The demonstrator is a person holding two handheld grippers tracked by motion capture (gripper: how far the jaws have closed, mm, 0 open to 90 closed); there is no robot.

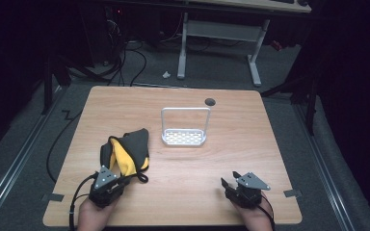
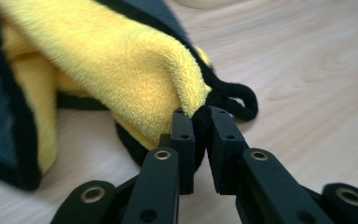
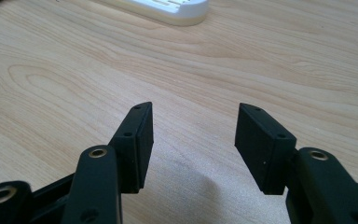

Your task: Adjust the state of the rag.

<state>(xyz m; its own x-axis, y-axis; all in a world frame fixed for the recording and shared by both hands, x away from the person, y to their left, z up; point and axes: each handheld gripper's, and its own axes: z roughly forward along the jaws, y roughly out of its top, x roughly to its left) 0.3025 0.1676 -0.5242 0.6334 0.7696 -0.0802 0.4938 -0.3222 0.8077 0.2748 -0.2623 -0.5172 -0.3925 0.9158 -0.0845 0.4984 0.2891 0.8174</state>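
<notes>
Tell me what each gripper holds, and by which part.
The left gripper pinches the folded yellow fleece cloth with black trim at its near corner, on the black edging. The right gripper is open over bare wood, holding nothing.

Overhead cam is looking down and forward across your table [image 1: 183,163]; both gripper cams are sitting low, close-up, sharing its wood and the white rack [image 1: 184,137].

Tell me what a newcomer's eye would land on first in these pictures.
First, the yellow and black cloth, crumpled at the near left of the wooden table, its corner pinched in the left gripper. Next, the white rack with its tall hoop handle at mid-table, and the right gripper open over bare wood near right.
</notes>
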